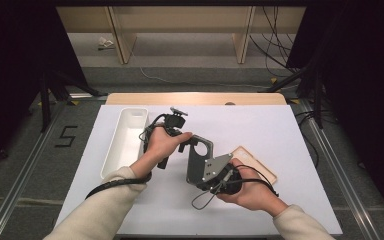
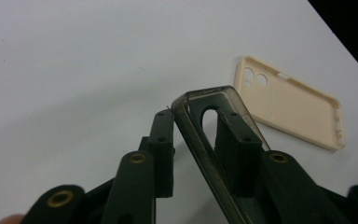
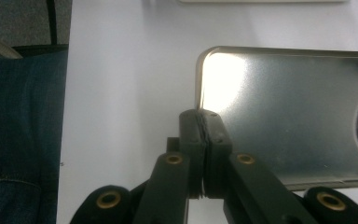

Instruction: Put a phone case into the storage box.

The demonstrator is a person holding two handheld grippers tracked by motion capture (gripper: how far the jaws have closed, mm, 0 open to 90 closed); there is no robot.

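A dark, see-through phone case (image 1: 196, 159) is held up over the white table between both grippers. My right gripper (image 1: 200, 179) is shut on the case's edge; in the right gripper view its pads (image 3: 201, 116) meet on the rim of the case (image 3: 289, 116). My left gripper (image 1: 184, 144) reaches the case's camera end. In the left gripper view one wall of the case (image 2: 200, 140) stands between its jaws (image 2: 198, 123). One pad sits inside the case. The other touches only the corner, with a gap below. A beige phone case (image 2: 293, 109) lies open side up on the table (image 1: 257, 162).
A long white tray (image 1: 111, 150) stands along the left side of the white tabletop (image 1: 260, 125), its rim also at the top of the right gripper view (image 3: 261, 1). The person's blue-clad leg (image 3: 18, 140) is beyond the table's near edge. Dark floor and cables surround the table.
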